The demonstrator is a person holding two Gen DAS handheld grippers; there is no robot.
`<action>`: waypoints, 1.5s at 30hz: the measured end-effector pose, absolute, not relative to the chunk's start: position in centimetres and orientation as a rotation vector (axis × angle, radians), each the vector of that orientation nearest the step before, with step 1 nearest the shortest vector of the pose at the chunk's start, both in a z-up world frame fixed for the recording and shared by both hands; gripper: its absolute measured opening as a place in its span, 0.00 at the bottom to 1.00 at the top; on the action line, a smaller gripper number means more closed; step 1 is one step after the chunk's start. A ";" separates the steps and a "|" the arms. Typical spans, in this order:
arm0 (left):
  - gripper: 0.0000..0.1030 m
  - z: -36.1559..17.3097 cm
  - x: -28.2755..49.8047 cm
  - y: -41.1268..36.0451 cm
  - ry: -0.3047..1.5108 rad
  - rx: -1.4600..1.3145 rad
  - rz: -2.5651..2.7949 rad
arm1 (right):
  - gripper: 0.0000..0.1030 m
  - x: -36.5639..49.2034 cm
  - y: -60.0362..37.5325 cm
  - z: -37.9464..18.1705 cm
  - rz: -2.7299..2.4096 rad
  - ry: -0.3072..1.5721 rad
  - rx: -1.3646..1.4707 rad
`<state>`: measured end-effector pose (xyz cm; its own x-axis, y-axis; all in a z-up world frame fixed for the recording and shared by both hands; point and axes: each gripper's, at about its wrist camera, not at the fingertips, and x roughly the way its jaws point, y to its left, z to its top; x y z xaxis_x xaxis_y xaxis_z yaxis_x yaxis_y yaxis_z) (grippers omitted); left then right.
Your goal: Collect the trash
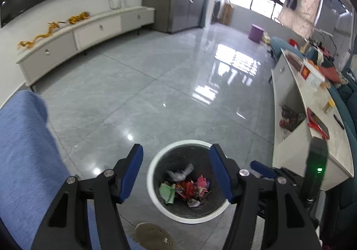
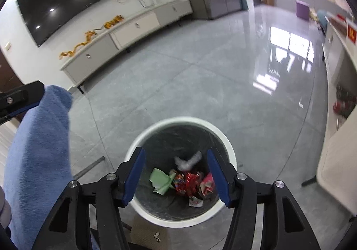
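A round white-rimmed trash bin (image 1: 156, 160) stands on the grey floor; it also shows in the right wrist view (image 2: 142, 136). Inside lie colourful wrappers (image 1: 191, 189), a green paper piece (image 2: 159, 179) and a crumpled white tissue (image 2: 187, 161). My left gripper (image 1: 176, 171) hangs open and empty above the bin. My right gripper (image 2: 175, 175) hangs open and empty above the bin too. One blue finger of the right gripper (image 1: 262, 166) shows at the right in the left wrist view.
A blue-sleeved arm (image 2: 38, 154) fills the left side. A white low table (image 1: 312, 116) with red packets and boxes runs along the right. A white TV cabinet (image 1: 78, 38) lines the far wall. A brown mat (image 1: 154, 238) lies before the bin.
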<state>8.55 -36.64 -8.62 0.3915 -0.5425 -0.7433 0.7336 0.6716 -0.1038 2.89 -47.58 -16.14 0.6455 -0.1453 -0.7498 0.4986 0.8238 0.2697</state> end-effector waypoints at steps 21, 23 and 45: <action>0.58 -3.4 7.6 -10.7 0.642 0.065 -0.339 | 0.87 7.7 -31.0 -6.7 -0.167 0.642 0.177; 0.58 -3.2 7.2 -9.1 0.617 0.059 -0.306 | 0.89 7.8 -29.6 -6.6 -0.151 0.634 0.151; 0.72 -1.7 3.4 -3.9 0.496 0.025 -0.199 | 0.97 6.1 -25.4 -4.0 -0.152 0.482 0.038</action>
<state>3.43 -3.90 -1.73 0.8606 -0.1832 -0.4752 0.1953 0.9804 -0.0244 6.14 -25.39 -4.01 0.8748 -0.1363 -0.4648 0.1540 0.9881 0.0002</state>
